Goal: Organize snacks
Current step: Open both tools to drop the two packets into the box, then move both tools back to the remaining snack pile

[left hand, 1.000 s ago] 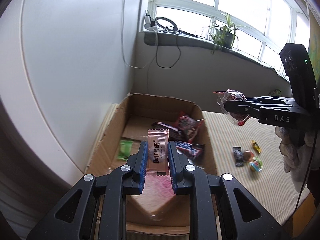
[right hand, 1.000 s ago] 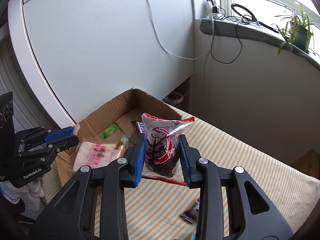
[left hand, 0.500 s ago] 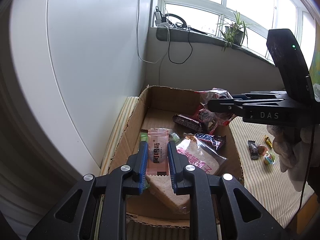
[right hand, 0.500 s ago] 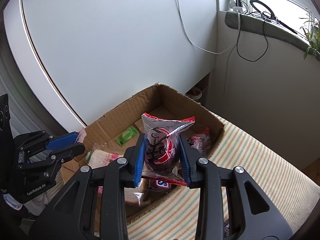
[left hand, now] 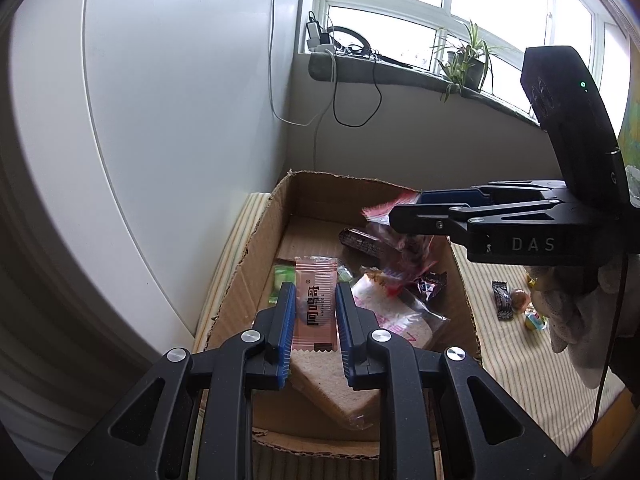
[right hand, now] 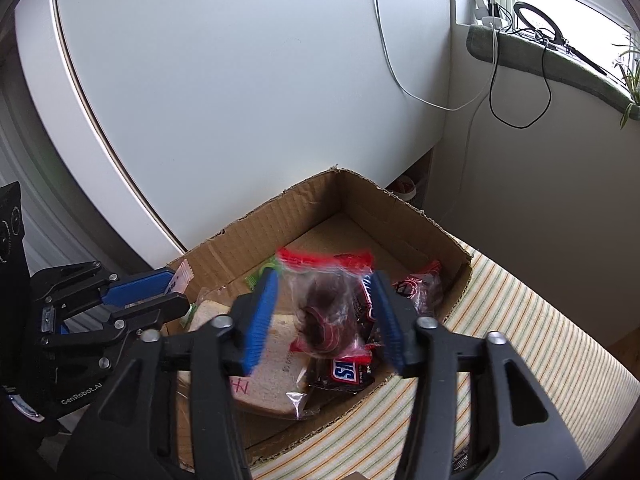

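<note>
Over the cardboard box (right hand: 256, 224), right tongs (right hand: 326, 312) gape around a blurred red-topped packet (right hand: 328, 304).

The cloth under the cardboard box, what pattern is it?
Thin stripes on cream cloth, clearest in the right wrist view.

At ten o'clock in my left view I see a large white cabinet panel (left hand: 168, 120) with a thin curved seam. At one o'clock a white-framed window (left hand: 452, 16) lets in bright daylight. Below it runs a grey-green padded sill (left hand: 400, 74) carrying a potted plant (left hand: 466, 62) and a charger, from which cables (left hand: 352, 96) hang down the pale grey wall (left hand: 420, 140). The surface at four o'clock wears a striped cloth (left hand: 516, 344). In my right view the same sill (right hand: 560, 60) sits at two o'clock.
</note>
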Action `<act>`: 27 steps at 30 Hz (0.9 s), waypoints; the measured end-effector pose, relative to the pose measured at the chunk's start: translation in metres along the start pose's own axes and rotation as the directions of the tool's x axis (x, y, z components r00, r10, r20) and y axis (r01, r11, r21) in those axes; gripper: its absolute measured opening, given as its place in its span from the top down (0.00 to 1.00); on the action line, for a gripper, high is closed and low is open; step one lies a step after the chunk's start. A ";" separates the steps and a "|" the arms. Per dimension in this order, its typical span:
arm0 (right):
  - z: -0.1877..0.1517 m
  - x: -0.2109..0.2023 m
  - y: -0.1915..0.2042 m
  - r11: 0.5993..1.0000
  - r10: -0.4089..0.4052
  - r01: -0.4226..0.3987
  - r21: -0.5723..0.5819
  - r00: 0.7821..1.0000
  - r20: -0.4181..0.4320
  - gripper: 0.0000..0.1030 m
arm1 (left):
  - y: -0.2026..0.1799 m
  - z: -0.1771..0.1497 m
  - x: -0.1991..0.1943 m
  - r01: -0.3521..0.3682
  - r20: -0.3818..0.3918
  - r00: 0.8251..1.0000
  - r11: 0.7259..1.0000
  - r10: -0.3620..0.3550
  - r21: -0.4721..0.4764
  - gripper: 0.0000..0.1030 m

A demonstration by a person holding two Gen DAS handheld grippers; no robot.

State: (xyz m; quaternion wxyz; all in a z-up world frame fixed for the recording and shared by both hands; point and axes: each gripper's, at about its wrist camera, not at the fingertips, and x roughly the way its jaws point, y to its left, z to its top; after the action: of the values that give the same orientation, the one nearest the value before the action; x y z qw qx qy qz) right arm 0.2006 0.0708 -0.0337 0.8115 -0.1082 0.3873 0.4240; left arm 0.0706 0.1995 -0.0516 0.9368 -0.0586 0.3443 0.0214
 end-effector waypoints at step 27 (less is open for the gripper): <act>-0.028 -0.063 -0.032 0.998 -0.061 0.059 0.035 0.996 0.058 0.44 | -0.042 0.005 -0.019 0.030 0.035 0.999 0.999 -0.031 0.027 0.65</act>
State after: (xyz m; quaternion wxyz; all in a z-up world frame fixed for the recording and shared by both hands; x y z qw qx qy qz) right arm 0.1884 -0.0010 -0.0125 0.8367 -0.0937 0.3665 0.3960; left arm 0.0631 0.1581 -0.0318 0.9436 -0.0508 0.3271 0.0033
